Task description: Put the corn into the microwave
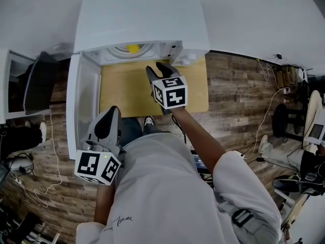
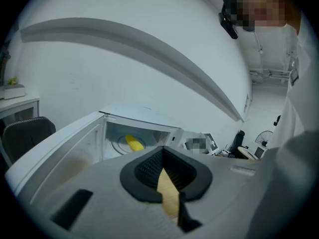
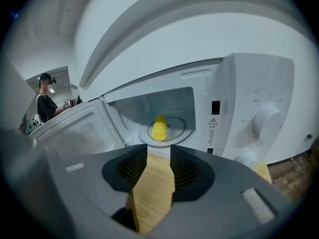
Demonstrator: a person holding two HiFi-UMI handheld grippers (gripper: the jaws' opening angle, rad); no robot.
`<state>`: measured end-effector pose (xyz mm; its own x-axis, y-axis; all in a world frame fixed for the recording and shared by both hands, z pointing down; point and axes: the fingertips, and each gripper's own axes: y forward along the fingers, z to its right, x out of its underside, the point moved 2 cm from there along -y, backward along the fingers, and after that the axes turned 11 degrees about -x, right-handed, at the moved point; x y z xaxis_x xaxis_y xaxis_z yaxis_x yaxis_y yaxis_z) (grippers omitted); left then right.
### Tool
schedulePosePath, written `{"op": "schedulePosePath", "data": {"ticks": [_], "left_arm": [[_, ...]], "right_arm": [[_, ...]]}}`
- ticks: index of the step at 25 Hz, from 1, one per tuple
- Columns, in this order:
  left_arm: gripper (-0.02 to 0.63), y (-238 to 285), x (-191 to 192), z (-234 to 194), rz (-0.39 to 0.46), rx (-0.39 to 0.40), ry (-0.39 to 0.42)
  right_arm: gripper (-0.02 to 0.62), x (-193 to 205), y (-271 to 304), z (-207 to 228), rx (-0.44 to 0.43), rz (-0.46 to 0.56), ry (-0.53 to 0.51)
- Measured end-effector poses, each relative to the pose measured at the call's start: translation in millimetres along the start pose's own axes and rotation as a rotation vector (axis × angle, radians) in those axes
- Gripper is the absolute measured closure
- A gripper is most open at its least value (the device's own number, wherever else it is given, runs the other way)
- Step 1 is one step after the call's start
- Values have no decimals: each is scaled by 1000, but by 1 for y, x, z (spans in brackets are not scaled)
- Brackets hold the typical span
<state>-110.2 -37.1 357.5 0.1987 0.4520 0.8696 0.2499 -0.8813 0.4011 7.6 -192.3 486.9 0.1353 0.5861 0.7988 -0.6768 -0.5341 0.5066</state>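
The yellow corn (image 1: pixel 132 48) (image 3: pixel 159 128) (image 2: pixel 132 142) lies on the glass turntable inside the white microwave (image 1: pixel 142 14) (image 3: pixel 259 98). The microwave's door (image 1: pixel 81 105) (image 3: pixel 75 133) hangs wide open to the left. My right gripper (image 1: pixel 158 69) (image 3: pixel 159 153) hovers over the wooden table (image 1: pixel 122 90) just in front of the cavity, open, with nothing between its pads. My left gripper (image 1: pixel 109 117) (image 2: pixel 163 153) sits lower left beside the door's free edge, its jaws meeting at the tips and empty.
A black chair (image 1: pixel 38 80) stands left of the open door. Cables (image 1: pixel 264 121) run across the plank floor to the right, near desks and chairs. Another person (image 3: pixel 46 103) stands far off at the left of the right gripper view.
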Motion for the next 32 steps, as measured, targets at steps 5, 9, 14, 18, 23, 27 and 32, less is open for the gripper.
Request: {"op": "schedulePosePath", "data": {"ticks": [5,9,14,18,23,27,32], "left_arm": [[616,-4,3,-2,4,-10,-9],[616,-6,5,-6,6,-16,-17],[616,-8,8,-6,0,-8,-18],[617,-9,14,-8,-9,-14,-27],[617,-12,20,-13,-14,-29,-37],[617,-12,24,-17,-20,-40,-39],[616,-11,25,-17,-19,-42,-32]], "right_arm": [[446,8,-9,-8,-12,-16,9],[460,10,-17,-14,-16,-13,16],[463,9,-26,-23,-32,-12,16],[477,10,-37,-30,-43,-7,17],[503,11,-51,-35,-51,-3,19],[523,11,-62,-35,-45,9,28],[549,15,-76,-40,-41,24,40]]}}
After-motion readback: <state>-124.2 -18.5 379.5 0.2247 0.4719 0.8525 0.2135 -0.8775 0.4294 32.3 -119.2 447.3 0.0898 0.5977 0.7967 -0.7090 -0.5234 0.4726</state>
